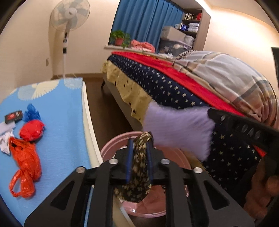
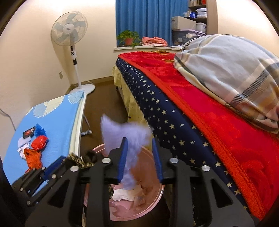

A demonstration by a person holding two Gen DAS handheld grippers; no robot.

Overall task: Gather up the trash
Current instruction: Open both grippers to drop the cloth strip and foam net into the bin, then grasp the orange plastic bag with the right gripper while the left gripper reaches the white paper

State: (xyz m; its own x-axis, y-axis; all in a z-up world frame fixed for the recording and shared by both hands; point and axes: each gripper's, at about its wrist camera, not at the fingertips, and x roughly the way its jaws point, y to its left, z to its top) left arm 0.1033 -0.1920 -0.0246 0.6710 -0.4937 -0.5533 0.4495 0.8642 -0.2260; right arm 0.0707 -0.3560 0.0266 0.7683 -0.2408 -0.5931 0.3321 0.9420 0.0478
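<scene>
A crumpled black-and-gold bag (image 1: 140, 162) hangs between the blue pads of my left gripper (image 1: 140, 141), right over the pink bin (image 1: 105, 148). Its pattern is smeared while the fingers look sharp, and the jaws stand a little apart. In the right wrist view a fluffy lilac piece (image 2: 125, 132) sits blurred between the pads of my right gripper (image 2: 139, 140). It brushes the left pad and a gap shows at the right one. The pink bin (image 2: 157, 197) below holds white and pink scraps. More trash lies on the blue table (image 1: 61, 113): an orange bag (image 1: 26, 162), a red wad (image 1: 31, 130) and a blue scrap (image 1: 32, 111).
A small black-and-red box (image 1: 14, 116) and white paper (image 1: 5, 141) also lie on the table. A bed (image 1: 165, 83) with a starred cover and red blanket fills the right. A standing fan (image 1: 69, 15) is at the far wall. A hand (image 1: 261, 192) grips the right tool.
</scene>
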